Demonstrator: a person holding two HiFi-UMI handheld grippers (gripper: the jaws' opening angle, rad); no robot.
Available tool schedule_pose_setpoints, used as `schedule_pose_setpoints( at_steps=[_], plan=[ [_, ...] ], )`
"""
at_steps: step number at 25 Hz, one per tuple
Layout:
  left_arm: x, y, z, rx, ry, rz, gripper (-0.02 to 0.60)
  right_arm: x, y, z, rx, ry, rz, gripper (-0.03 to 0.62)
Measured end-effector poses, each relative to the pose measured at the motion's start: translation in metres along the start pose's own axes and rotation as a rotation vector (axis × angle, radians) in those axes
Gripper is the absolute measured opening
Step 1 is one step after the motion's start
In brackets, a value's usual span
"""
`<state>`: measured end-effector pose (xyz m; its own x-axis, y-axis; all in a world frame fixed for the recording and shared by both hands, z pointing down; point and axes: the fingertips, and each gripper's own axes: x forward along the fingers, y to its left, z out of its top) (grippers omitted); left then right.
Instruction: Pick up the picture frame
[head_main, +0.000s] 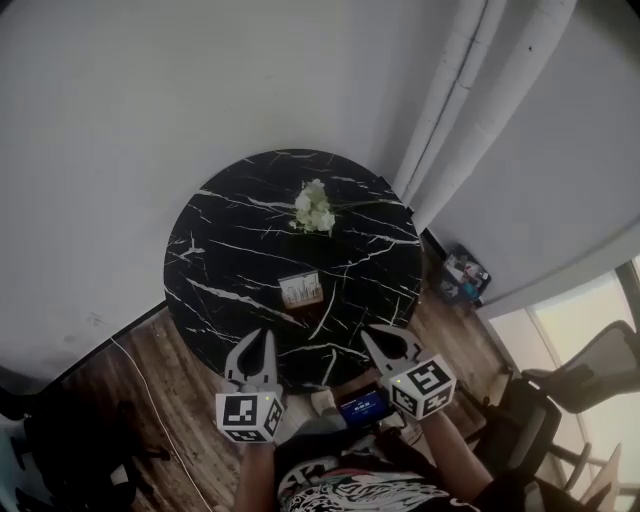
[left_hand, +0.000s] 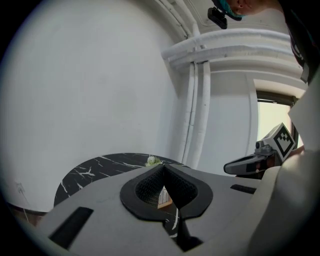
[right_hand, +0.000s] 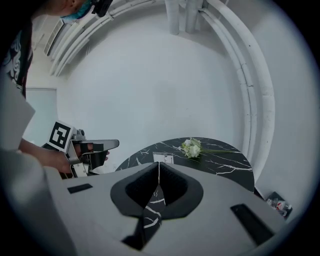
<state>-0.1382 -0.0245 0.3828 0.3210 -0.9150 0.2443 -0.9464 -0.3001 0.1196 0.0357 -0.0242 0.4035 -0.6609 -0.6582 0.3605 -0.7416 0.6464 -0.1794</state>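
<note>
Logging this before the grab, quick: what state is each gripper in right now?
Left gripper: closed, fingers together, holding nothing.
Right gripper: closed, fingers together, holding nothing.

A round black marble table (head_main: 230, 260) sits mid-frame, bearing 1 picture frame (head_main: 301, 290) at centre and white flowers (head_main: 314, 209) above it.

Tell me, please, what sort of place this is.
Probably an office or lounge corner: a round black marble-patterned table holding a white flower bouquet and small picture frame, a wood-plank floor, and a grey office chair.
</note>
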Motion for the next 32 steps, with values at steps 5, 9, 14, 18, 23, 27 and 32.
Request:
schedule_pose_setpoints(
  at_steps=[5,9,14,18,23,27,32],
  plan=[
    [0.02,0.013,-0.009,-0.039,0.013,-0.028,0.015,0.017,-0.006,0.006,-0.009,-0.004,-0.028,0.018],
    [0.03,0.015,-0.019,-0.063,0.034,-0.04,0.015,0.017,-0.01,0.008,-0.004,-0.007,-0.046,0.018],
    [0.034,0.012,-0.029,-0.073,0.04,-0.055,0.015,0.016,-0.016,-0.002,0.011,0.001,-0.068,0.018],
    [0.038,0.016,-0.039,-0.074,0.047,-0.043,0.015,0.024,-0.021,-0.009,0.005,-0.002,-0.078,0.018],
    [0.037,0.023,-0.047,-0.087,0.071,-0.016,0.015,0.037,-0.021,-0.009,0.0,0.016,-0.046,0.02],
    [0.043,0.023,-0.046,-0.016,0.089,-0.015,0.015,0.05,-0.023,-0.009,-0.009,0.03,-0.019,0.02],
    [0.057,0.021,-0.056,0.024,0.123,-0.023,0.015,0.065,-0.029,-0.019,-0.036,0.062,0.001,0.02]
  ],
)
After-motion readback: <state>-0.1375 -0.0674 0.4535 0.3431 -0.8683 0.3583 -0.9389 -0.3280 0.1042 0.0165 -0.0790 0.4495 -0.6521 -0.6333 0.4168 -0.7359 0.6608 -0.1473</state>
